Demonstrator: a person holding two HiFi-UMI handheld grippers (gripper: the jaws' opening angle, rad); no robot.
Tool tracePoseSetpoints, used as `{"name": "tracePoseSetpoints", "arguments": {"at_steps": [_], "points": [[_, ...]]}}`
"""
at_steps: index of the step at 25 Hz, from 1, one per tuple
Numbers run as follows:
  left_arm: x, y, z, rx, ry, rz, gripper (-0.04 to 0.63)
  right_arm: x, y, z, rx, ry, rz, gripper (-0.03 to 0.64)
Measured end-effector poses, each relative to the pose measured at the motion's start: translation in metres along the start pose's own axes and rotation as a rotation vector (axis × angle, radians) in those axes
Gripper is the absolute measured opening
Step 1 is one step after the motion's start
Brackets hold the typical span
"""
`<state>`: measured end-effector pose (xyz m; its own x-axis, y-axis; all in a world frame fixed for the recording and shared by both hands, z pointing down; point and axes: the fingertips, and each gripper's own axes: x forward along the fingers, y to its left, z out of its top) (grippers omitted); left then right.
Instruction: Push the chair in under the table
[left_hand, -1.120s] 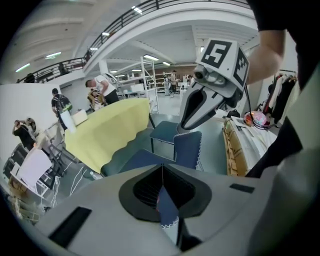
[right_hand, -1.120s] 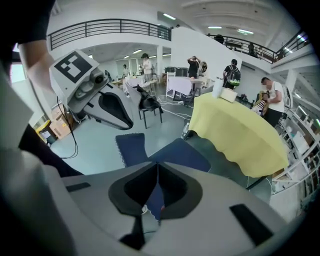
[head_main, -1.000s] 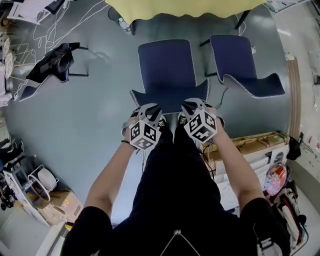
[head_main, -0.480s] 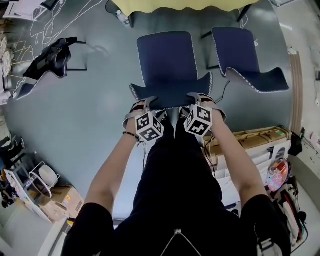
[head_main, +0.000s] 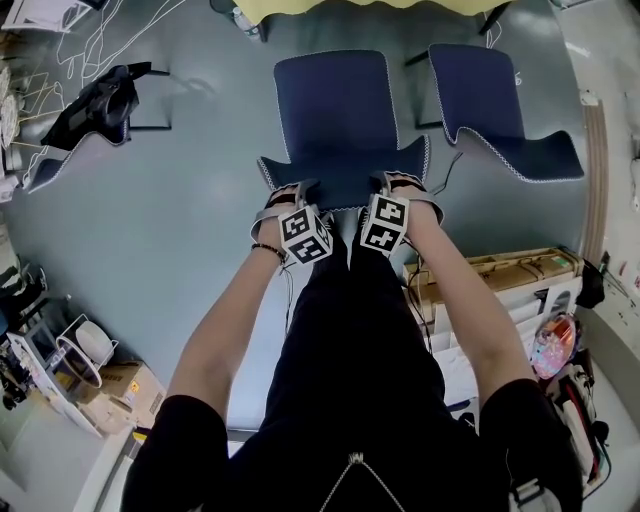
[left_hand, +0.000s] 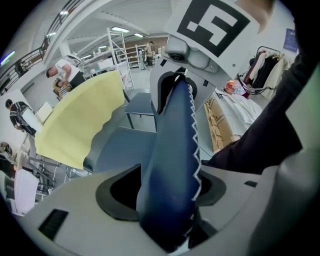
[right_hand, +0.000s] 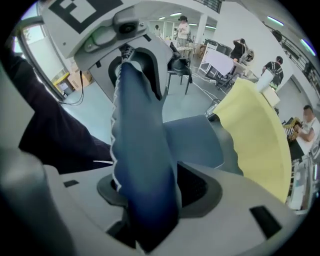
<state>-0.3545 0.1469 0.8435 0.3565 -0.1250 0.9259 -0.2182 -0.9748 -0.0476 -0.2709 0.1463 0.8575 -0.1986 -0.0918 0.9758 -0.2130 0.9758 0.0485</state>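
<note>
head view has you standing on a grey-blue floor (head_main: 180, 220), with the yellow table (head_main: 370, 8) at the top edge. the blue chair (head_main: 335, 110) stands just short of it, its backrest (head_main: 345, 180) nearest you. your left gripper (head_main: 288, 195) and right gripper (head_main: 400, 185) straddle that backrest, jaws just opened wide and not squeezing it. a second chair (head_main: 480, 90) stands to the right of it, and cardboard boxes (head_main: 500, 290) lie to your right.

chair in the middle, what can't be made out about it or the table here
- Chair legs: head view, hidden under its seat.
- Table: head view, cut off by the top edge; only a yellow strip shows.
- Backrest: both gripper views, so close that it blurs and hides much of the seat.
</note>
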Motion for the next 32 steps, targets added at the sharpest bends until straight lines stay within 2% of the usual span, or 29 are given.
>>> {"name": "tracePoseSetpoints", "arguments": {"at_steps": [5,10,17,32], "points": [[0.004,-0.003,0.0,0.021,-0.009,-0.04,0.264,0.003,-0.001,-0.001,-0.032,0.011,-0.019,0.215],[0.005,-0.012,-0.001,0.066,0.003,-0.09,0.24,0.005,0.005,-0.003,-0.058,0.031,0.012,0.201],[0.006,-0.008,0.001,0.105,-0.014,-0.011,0.14,0.005,0.003,-0.004,-0.117,0.032,-0.034,0.155],[0.004,0.009,0.001,0.1,-0.02,-0.004,0.112,0.005,-0.015,0.006,-0.157,0.03,-0.075,0.127]]}}
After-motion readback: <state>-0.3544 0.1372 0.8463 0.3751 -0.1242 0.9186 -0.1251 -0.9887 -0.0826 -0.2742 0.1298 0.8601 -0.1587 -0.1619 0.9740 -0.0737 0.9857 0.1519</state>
